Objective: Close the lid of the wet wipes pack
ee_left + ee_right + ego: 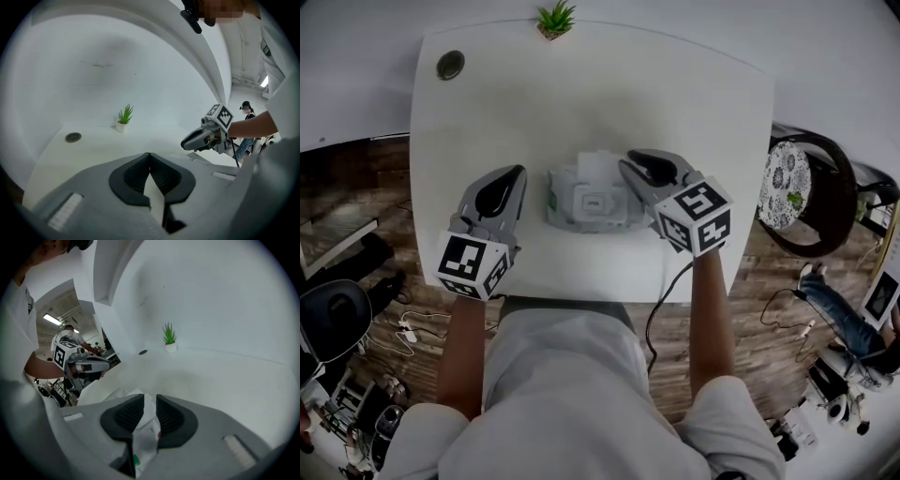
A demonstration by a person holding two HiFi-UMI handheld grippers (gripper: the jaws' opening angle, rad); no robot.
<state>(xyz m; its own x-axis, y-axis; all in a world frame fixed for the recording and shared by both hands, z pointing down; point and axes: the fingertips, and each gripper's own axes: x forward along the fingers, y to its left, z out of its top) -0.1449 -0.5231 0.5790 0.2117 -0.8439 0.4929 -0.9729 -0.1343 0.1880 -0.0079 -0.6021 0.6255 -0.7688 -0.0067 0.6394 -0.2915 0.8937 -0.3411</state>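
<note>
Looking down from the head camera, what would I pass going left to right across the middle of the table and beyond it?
left gripper → wet wipes pack → right gripper → chair with a patterned cushion, standing off the table's right edge

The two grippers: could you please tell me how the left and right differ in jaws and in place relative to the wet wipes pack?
On the left gripper the jaws meet at the tips, nothing between; on the right gripper they stand slightly apart, the wet wipes pack showing in the gap. The left gripper sits left of the pack, clear of it; the right overlaps its right edge. Both are grey with marker cubes.
</note>
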